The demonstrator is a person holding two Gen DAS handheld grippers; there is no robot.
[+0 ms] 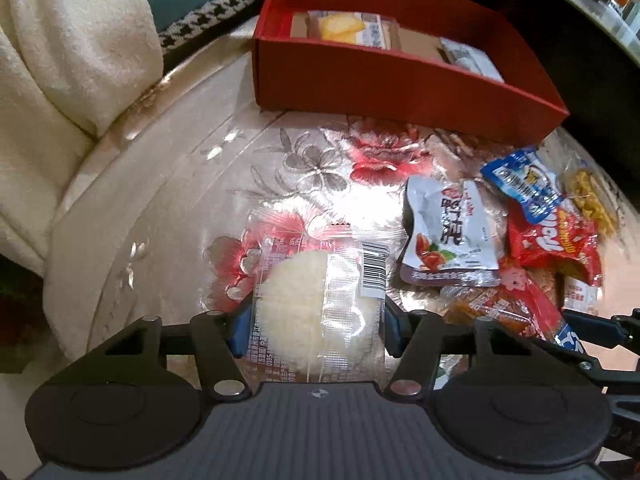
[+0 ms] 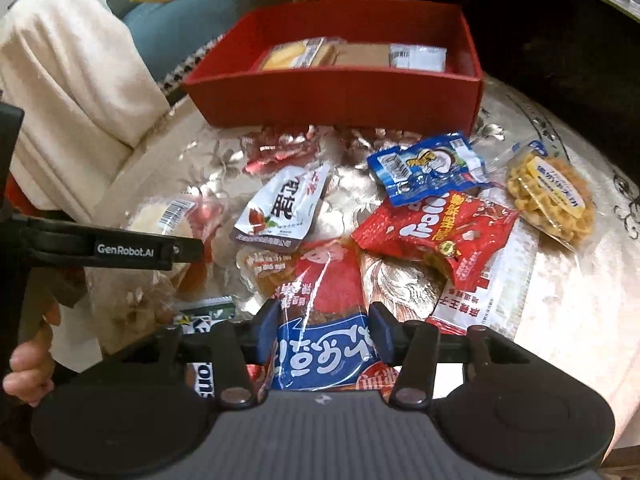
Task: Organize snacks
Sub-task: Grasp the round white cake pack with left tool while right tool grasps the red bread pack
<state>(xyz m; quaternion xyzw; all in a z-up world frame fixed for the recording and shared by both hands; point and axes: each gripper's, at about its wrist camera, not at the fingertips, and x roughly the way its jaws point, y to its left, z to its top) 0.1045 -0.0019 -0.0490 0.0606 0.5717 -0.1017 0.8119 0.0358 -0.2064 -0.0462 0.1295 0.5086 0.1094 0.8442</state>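
My left gripper (image 1: 314, 326) is shut on a clear packet with a round white rice cake (image 1: 308, 300), held over the flowered tabletop. My right gripper (image 2: 322, 330) is shut on a red-and-blue snack packet (image 2: 324, 340). A red box (image 1: 400, 80) stands at the back of the table and holds a few packets, among them a yellow cake packet (image 1: 344, 28). It also shows in the right wrist view (image 2: 340, 92). Loose snacks lie in front of it: a white pouch (image 2: 284, 204), a blue packet (image 2: 424, 166), a red bag (image 2: 436, 236) and yellow twisted biscuits (image 2: 548, 196).
A cream blanket (image 1: 60, 80) drapes over the seat left of the table. The left gripper's arm (image 2: 112, 246) crosses the left side of the right wrist view. The round table's edge (image 2: 600, 280) curves off at the right.
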